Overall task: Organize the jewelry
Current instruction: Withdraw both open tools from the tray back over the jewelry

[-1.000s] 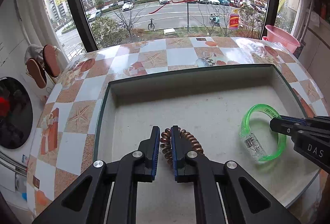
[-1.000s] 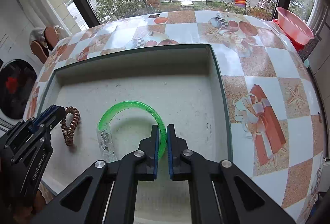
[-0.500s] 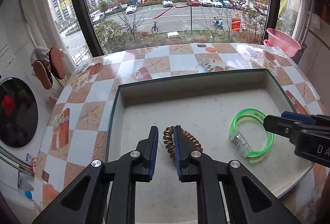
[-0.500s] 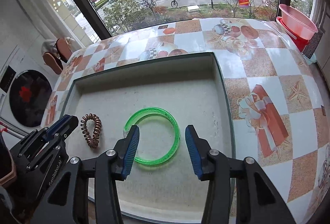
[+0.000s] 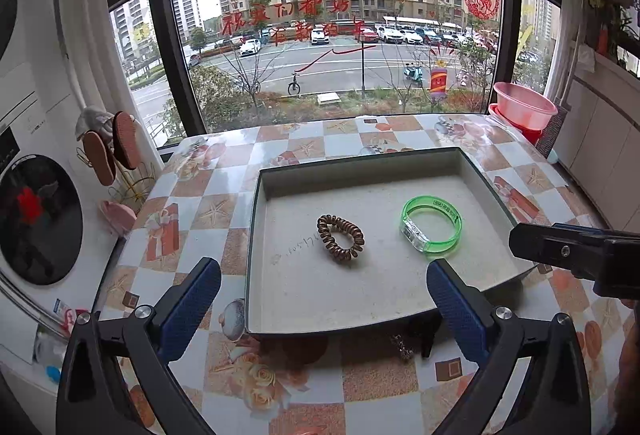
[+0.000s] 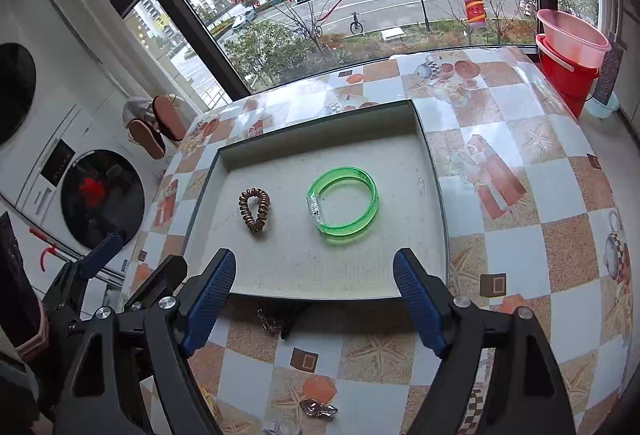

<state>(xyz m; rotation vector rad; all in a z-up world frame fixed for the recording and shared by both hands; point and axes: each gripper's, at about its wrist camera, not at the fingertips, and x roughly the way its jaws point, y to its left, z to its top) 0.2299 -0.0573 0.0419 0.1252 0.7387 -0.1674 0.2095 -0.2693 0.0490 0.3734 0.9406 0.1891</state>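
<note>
Both grippers hang above the near edge of a patterned table, holding nothing: the left gripper (image 5: 324, 295) and the right gripper (image 6: 314, 295) each with blue fingers spread wide. Beyond them, at 12 o'clock, a grey tray (image 5: 360, 299) holds a bronze coil bracelet (image 5: 341, 238) and, near it at 3 o'clock, a green bangle (image 5: 431, 227), apart.

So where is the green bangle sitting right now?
In both wrist views the green bangle lies flat on the floor of the grey tray, on its right half, beside the coiled copper hair tie and clear of both open grippers.
</note>
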